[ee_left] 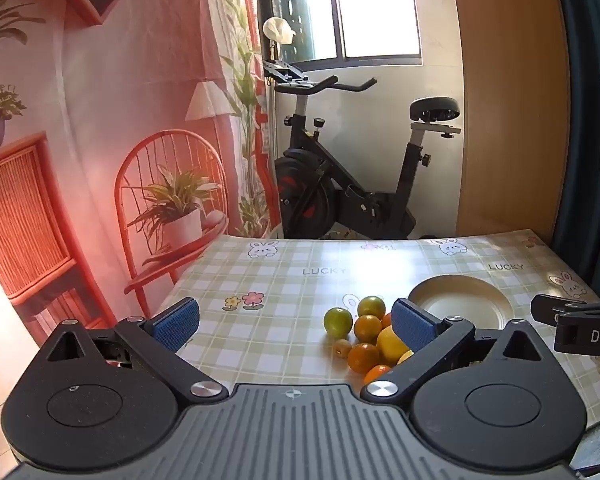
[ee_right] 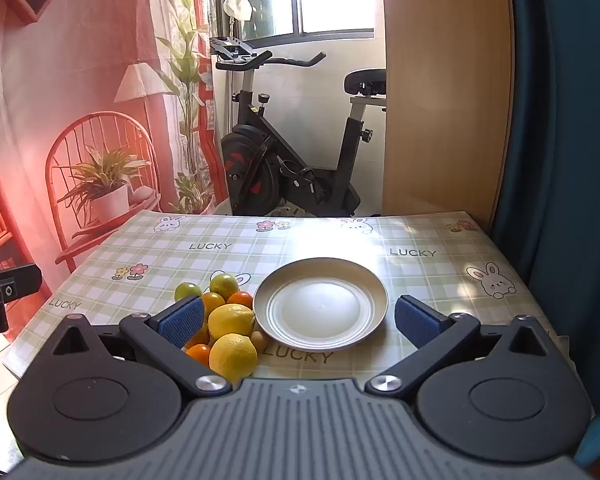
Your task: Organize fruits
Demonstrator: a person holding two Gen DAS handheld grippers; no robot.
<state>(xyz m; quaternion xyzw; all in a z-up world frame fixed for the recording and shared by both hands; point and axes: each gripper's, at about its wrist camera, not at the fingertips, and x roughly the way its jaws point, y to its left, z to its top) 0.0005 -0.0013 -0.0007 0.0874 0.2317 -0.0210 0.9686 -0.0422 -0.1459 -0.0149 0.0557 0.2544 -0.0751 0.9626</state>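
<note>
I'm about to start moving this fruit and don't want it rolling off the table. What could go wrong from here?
1. The fruit pile is packed tight; pulling one lemon could nudge its round neighbours loose, perhaps toward the table edge.
2. The plate is shallow, so fruit set down carelessly might roll out.
3. Both open grippers, left gripper and right gripper, hover close together and could bump.

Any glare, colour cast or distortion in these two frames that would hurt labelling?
Left wrist view: window glare whitens the tablecloth behind the fruit pile; a red haze tints the left side; fisheye bends the wooden panel. Right wrist view: glare sits behind the plate; same red tint; fruit stays sharp.
</note>
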